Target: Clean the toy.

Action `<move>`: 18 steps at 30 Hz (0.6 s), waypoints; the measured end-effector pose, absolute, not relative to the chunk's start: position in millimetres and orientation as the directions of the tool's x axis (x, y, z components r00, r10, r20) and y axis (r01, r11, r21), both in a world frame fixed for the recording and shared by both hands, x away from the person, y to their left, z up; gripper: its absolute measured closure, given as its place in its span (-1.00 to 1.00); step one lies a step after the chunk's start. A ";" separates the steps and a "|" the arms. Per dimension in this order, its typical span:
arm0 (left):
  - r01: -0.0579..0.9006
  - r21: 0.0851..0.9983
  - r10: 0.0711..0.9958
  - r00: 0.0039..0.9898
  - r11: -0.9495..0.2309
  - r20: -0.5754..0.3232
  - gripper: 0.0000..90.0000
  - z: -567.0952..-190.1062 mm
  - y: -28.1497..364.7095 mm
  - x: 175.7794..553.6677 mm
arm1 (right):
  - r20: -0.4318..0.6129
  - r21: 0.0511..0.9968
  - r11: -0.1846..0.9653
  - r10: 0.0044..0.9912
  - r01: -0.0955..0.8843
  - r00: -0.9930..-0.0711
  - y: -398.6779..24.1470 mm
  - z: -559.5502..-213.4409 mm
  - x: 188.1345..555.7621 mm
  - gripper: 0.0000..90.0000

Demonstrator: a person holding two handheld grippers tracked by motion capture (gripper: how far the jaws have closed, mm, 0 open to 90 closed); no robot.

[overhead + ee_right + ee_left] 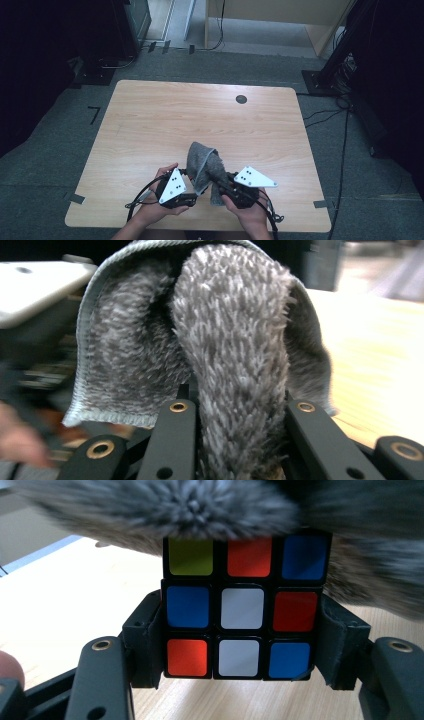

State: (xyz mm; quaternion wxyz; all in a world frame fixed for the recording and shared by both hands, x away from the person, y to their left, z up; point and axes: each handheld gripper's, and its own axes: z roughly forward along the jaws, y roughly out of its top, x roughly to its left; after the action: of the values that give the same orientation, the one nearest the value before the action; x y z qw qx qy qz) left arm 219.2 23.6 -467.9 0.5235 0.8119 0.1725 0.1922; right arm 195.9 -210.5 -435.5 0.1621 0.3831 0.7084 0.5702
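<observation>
Left claw clamped on colour cube, right claw tight on grey cloth draped over cube's top.

Near the table's front edge, both grippers meet under a grey cloth.

High view overhead facing the table, both gripper views close, all sharing the grey cloth.

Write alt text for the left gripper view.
A scrambled Rubik's cube is clamped between the left gripper's two black jaws, its facing side showing red, blue, white and yellow-green stickers. A fluffy grey cloth drapes over its top, above a light wooden table.
</observation>
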 end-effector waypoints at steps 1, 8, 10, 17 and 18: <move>0.080 0.918 0.483 0.866 -0.388 0.128 -0.23 -467.2 24.5 219.4 | 0.215 0.928 0.045 0.745 0.369 -0.632 -216.0 -437.8 198.8 0.68; 0.078 0.911 0.469 0.873 -0.406 0.135 -0.23 -470.0 18.9 217.7 | 0.201 0.938 0.062 0.703 0.340 -0.683 -204.8 -431.1 190.6 0.68; 0.075 0.910 0.468 0.873 -0.408 0.138 -0.23 -470.3 18.9 217.2 | 0.165 0.945 0.093 0.696 0.315 -0.699 -198.8 -429.3 187.2 0.68; 0.088 0.923 0.482 0.869 -0.374 0.113 -0.23 -465.5 25.5 220.3 | 0.228 0.924 0.028 0.762 0.382 -0.606 -221.6 -435.3 198.2 0.69; 0.086 0.922 0.478 0.871 -0.378 0.115 -0.23 -465.9 24.8 220.1 | 0.233 0.926 0.024 0.747 0.376 -0.623 -218.3 -432.8 196.0 0.68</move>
State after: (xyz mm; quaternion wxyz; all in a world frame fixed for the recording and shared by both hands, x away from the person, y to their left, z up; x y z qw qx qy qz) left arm 220.1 24.8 -465.9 0.5296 0.8092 0.1743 0.1852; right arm 196.0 -218.3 -432.8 0.1625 0.4027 0.6967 0.5709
